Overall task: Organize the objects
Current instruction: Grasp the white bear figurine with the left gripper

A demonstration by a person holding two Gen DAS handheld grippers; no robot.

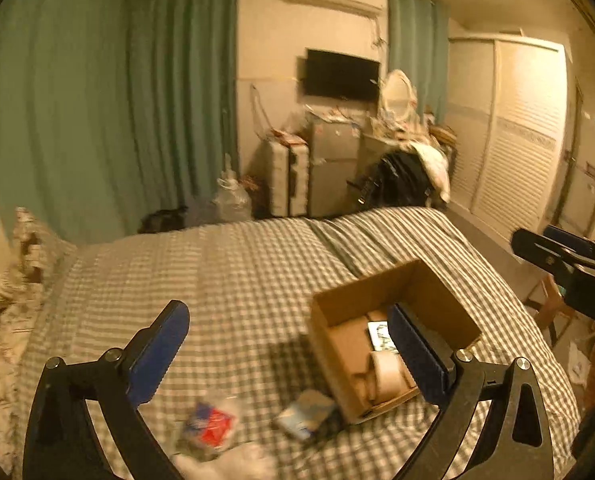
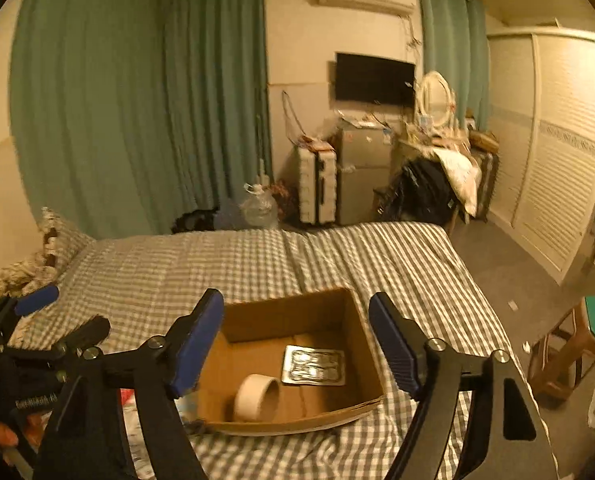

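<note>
Both tongs stand apart, holding nothing. Between the right tongs (image 2: 295, 344) sits the cardboard box (image 2: 281, 320) on the checked bed (image 2: 217, 264), holding a tape roll (image 2: 256, 397) and a foil blister pack (image 2: 314, 365). Near the left tongs (image 1: 289, 354) lie a red-and-blue packet (image 1: 211, 426) and a pale blue packet (image 1: 305, 414), blurred.

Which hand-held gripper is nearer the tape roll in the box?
Right. The right hand-held gripper hangs open directly over the tape roll; the left hand-held gripper, also open, sits off the cardboard box's left side.
</note>
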